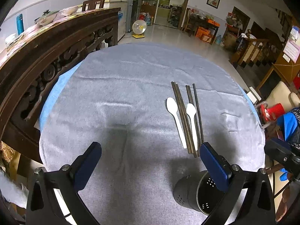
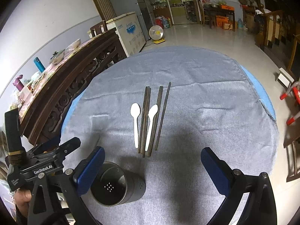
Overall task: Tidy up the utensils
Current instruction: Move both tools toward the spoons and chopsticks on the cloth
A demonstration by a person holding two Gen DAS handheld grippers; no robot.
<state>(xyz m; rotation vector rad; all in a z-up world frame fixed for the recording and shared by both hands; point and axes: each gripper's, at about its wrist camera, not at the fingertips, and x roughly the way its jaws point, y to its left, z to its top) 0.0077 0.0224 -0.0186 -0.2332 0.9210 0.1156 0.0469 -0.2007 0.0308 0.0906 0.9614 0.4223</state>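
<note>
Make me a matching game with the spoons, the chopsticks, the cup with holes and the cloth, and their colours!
Things:
1. spoons
2. chopsticks
3. holder cup
4. tablecloth

Colours:
A. blue-grey
B. white
C. dark grey with small holes
D. dark brown

Pairs: 1-B, 2-D, 3-C, 4-A

Both claws, left and right, are open and hold nothing.

Two white plastic spoons (image 2: 135, 120) (image 2: 151, 123) lay flat, bowls pointing away, interleaved with dark wooden chopsticks (image 2: 145, 120) in a neat parallel row. Nearer, the dark perforated utensil holder (image 2: 120, 184) stood upright and empty, apart from the row.
</note>
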